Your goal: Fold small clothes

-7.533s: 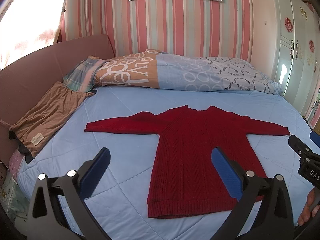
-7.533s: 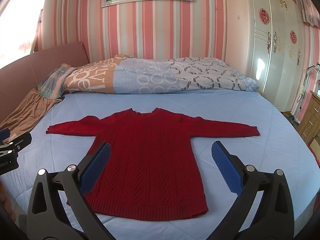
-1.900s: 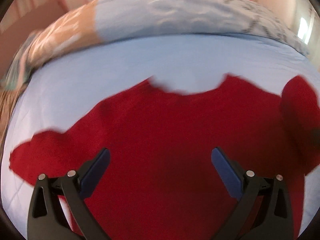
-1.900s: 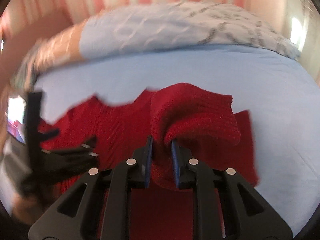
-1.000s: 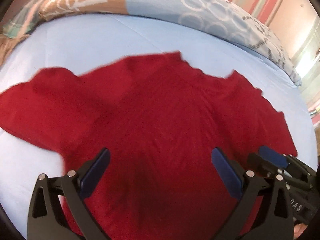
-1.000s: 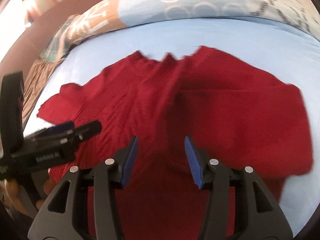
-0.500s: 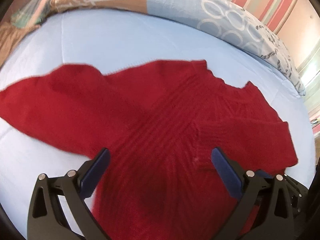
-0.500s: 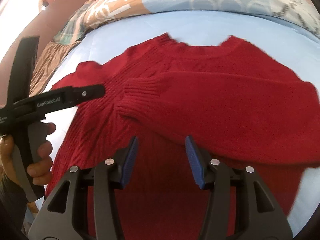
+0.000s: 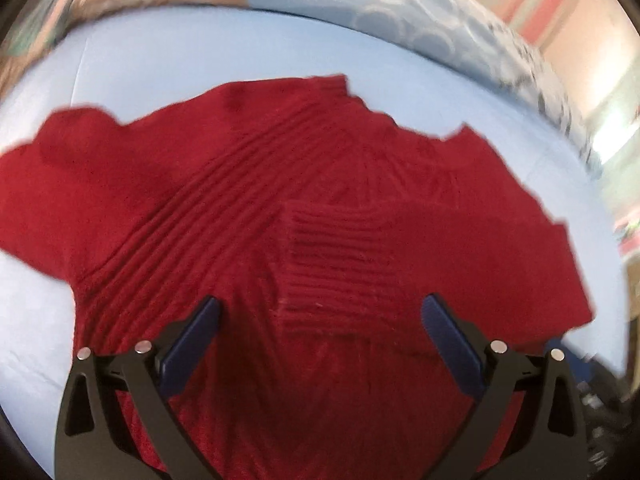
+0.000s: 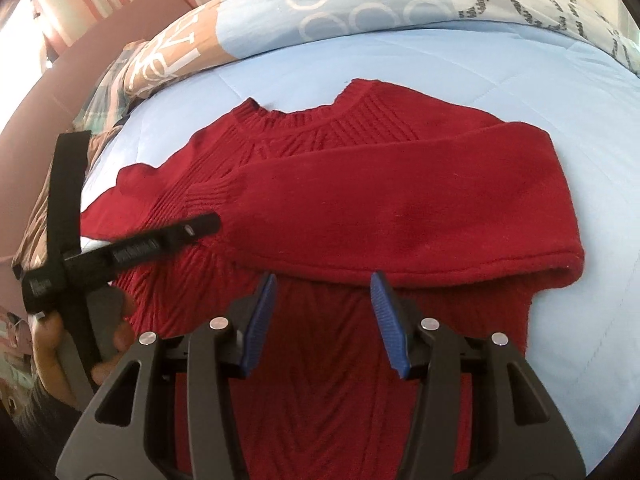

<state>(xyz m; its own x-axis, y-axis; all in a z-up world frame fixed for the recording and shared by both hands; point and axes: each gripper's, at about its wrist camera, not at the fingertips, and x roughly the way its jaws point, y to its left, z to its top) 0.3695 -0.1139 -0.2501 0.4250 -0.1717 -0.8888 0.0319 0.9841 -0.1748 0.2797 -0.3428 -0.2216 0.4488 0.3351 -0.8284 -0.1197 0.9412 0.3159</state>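
Note:
A red knit sweater (image 9: 248,208) lies flat on the light blue bedsheet (image 9: 168,48). Its right sleeve (image 10: 400,208) is folded across the chest, with the ribbed cuff (image 9: 332,256) near the middle. The left sleeve (image 9: 44,184) still stretches out to the left. My left gripper (image 9: 320,320) is open and empty, hovering just above the sweater's body by the cuff. My right gripper (image 10: 324,296) is open and empty, just below the folded sleeve. The left gripper also shows in the right wrist view (image 10: 132,248), held by a hand over the sweater's left side.
A patterned blue and orange duvet (image 10: 360,4) is bunched along the head of the bed. A brown garment (image 10: 36,216) lies at the left by the pink headboard (image 10: 100,40). Bare sheet (image 10: 600,160) lies right of the sweater.
My right gripper carried the right sleeve across the chest, let go of it and drew back a little. My left gripper moved in low over the sweater.

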